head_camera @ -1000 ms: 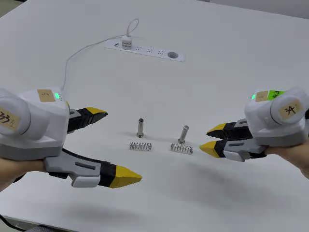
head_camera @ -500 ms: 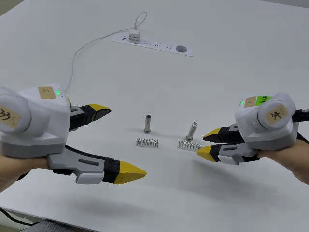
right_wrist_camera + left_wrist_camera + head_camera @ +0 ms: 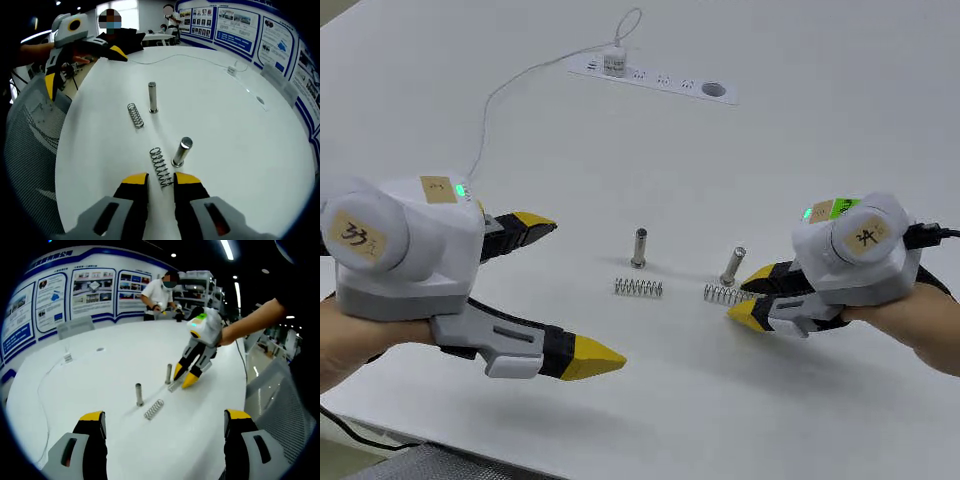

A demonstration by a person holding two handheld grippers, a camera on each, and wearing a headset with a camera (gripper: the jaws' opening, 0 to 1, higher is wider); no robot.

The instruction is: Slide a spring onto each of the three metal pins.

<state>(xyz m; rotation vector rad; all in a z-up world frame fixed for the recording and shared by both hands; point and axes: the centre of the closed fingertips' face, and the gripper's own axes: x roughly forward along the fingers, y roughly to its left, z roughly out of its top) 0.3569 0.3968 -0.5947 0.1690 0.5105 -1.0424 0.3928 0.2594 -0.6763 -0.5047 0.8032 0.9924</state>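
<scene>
Two short metal pins stand upright on the white table, one on the left [image 3: 639, 247] [image 3: 152, 97] and one on the right [image 3: 733, 266] [image 3: 182, 151]. A spring lies flat in front of each: the left spring [image 3: 638, 288] [image 3: 135, 115] and the right spring [image 3: 720, 294] [image 3: 161, 167]. My right gripper [image 3: 748, 297] [image 3: 161, 181] is low on the table, open by a narrow gap. The right spring's near end sits at that gap. My left gripper [image 3: 565, 290] [image 3: 165, 416] hovers wide open, well left of the left spring, holding nothing.
A white power strip [image 3: 650, 78] with a plug and cable lies at the far side of the table. The table's near edge runs below my left gripper. A mesh chair [image 3: 30, 125] stands beside the table, and people stand in the background.
My right gripper has moved left and reached the right spring's end. The left gripper has stayed wide open in about the same place. The head camera has shifted.
</scene>
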